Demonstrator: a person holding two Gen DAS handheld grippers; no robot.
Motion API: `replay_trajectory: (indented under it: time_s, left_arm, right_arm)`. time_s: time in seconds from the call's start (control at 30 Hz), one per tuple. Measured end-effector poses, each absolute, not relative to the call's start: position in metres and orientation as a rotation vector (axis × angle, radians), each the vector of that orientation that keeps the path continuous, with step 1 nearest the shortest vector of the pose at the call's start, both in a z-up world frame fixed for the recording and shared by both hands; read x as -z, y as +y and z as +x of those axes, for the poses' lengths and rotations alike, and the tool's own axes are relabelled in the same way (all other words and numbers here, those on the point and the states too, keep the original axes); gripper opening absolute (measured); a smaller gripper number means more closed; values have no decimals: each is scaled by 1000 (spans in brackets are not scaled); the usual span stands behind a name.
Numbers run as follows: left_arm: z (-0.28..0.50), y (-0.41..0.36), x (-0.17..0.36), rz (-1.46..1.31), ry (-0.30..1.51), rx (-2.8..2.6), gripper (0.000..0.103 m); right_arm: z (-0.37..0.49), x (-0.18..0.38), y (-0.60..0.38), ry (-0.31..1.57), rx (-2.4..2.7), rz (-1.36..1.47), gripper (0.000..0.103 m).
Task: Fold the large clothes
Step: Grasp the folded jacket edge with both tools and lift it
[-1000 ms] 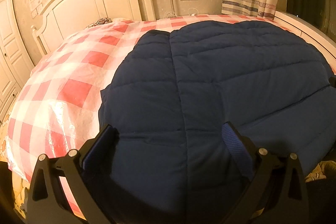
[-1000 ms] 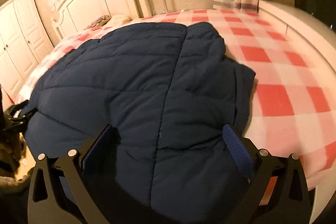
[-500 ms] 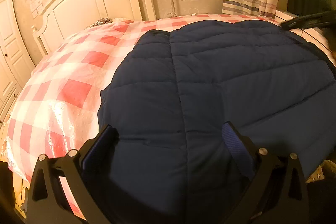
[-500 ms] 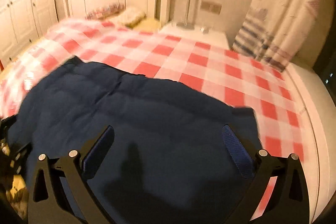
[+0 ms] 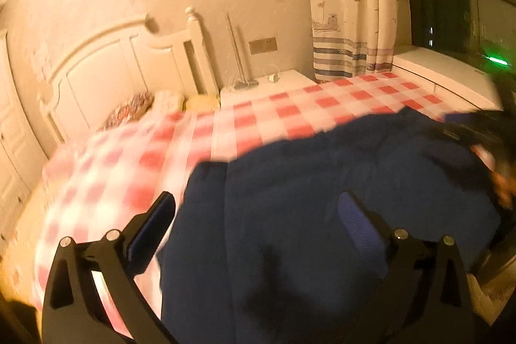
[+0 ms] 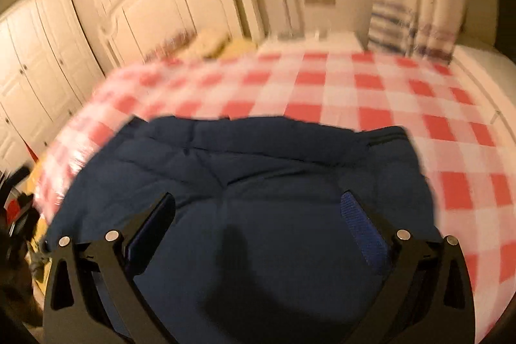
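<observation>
A large dark navy quilted jacket (image 5: 322, 199) lies spread on the red and white checked bed cover (image 5: 290, 115). It also shows in the right wrist view (image 6: 258, 182), flat near the bed's front edge. My left gripper (image 5: 254, 205) is open and empty, raised above the jacket's left part. My right gripper (image 6: 258, 205) is open and empty, raised above the jacket's middle. Both views are blurred by motion. The other gripper shows as a dark blur at the right edge of the left wrist view (image 5: 493, 131).
A white headboard (image 5: 122, 63) and pillows (image 6: 219, 44) stand at the far end of the bed. A white nightstand (image 5: 267, 83) and a striped curtain (image 5: 351, 2) are behind. White wardrobe doors (image 6: 38, 60) line the left wall. The checked cover (image 6: 387, 92) lies bare beyond the jacket.
Both grippers have lifted up and back from the jacket, so more of the bed and wall shows. Both stay open. The jacket lies as before.
</observation>
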State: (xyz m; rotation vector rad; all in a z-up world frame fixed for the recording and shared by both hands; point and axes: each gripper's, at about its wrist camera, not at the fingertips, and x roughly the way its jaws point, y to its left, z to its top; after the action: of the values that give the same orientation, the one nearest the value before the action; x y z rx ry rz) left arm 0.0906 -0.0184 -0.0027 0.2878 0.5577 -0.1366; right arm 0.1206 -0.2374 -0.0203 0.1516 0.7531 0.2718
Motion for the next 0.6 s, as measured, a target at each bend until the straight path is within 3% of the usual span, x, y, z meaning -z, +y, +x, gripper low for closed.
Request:
replay_trajectory:
  time_s: [0.17,0.3,0.33,0.6]
  left_arm:
    - [169,-46,26,276,678,111,101]
    - [224,-52,101,338,842,57,101]
    - [232,-40,108,236,878,94,101]
    - [231,-33,110,204,878,95,101]
  right_arm:
    - [47,24,-302,694,-188,262,98]
    - [-19,60,-357,676,-159,465,98]
    - [-35,74,-366,685,-157,525,98]
    - [-49,137,-354,755,-319,748,89]
